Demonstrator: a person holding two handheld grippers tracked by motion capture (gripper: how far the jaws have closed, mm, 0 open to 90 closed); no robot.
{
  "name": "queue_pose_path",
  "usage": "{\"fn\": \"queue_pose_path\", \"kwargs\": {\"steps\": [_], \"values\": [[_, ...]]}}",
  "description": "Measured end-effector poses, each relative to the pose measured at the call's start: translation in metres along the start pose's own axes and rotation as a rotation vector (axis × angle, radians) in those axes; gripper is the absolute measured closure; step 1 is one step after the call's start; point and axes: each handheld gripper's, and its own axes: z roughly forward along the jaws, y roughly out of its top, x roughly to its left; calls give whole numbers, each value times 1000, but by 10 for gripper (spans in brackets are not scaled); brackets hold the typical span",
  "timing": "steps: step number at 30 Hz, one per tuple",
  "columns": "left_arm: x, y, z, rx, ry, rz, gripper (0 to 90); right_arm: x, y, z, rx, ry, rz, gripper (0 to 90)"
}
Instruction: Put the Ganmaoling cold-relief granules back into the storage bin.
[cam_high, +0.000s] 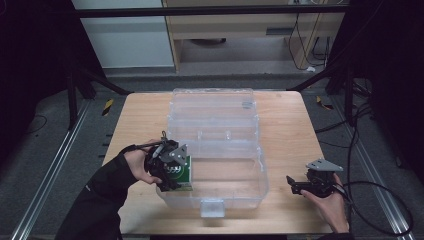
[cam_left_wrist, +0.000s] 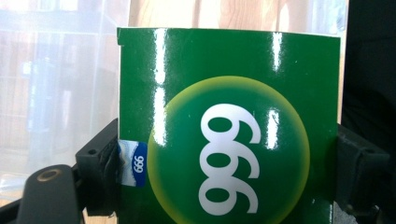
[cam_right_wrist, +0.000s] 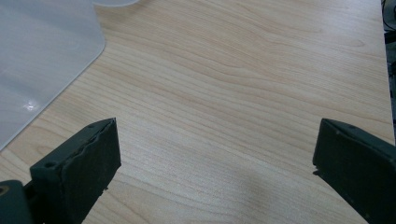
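Wooden table carries a clear plastic bin, lid open at the back; left gripper is clamped on a green box w/ "999" at bin's near-left corner, inside or above the wall unclear; likely risks: glossy box slips, or catches the rim; right gripper rests apart from bin, jaws wide, empty

One clear plastic box with its lid open; one green carton printed 999; two grippers, the left gripper and the right gripper; one wooden surface; two hands.
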Motion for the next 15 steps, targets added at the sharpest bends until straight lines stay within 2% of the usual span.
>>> {"fn": "queue_pose_path", "kwargs": {"steps": [15], "values": [[0,-10,23,5,-29,-14,149,2,0,2,12,-2,-9,13]]}}
